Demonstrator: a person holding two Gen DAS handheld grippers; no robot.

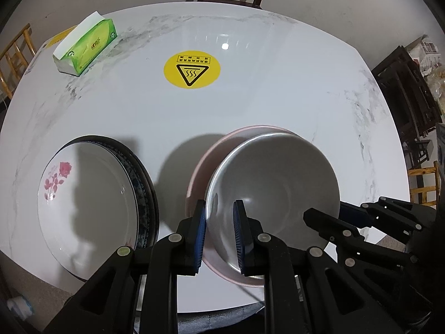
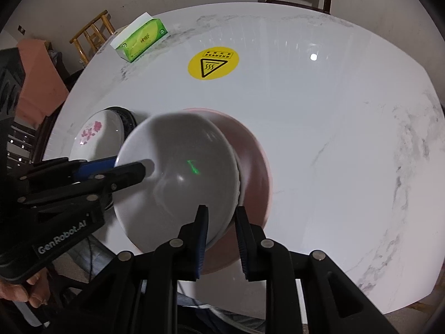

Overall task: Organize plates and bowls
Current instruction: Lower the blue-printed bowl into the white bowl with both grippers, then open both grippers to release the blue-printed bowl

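While both claws are pinching opposite edges of the white bowl [image 1: 275, 183], the left claw [image 1: 219, 236] and right claw [image 2: 221, 239] nearly closed on its rim, it is sitting tilted inside the pink bowl [image 2: 250, 150] directly beneath; the plates [image 1: 91, 194] are lying off to the left.

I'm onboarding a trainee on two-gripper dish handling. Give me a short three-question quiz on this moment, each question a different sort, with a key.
1. True or false: the white bowl is gripped at its rim by both the left gripper and the right gripper.
2. Multiple choice: what sits directly under the white bowl? A) the rose plate B) a pink bowl C) the tissue box
3. Fill in: the rose plate lies on top of a ____-rimmed plate.

Key
1. True; each pair of pads clamps the rim.
2. B, the pink bowl.
3. Dark, the dark-rimmed plate.
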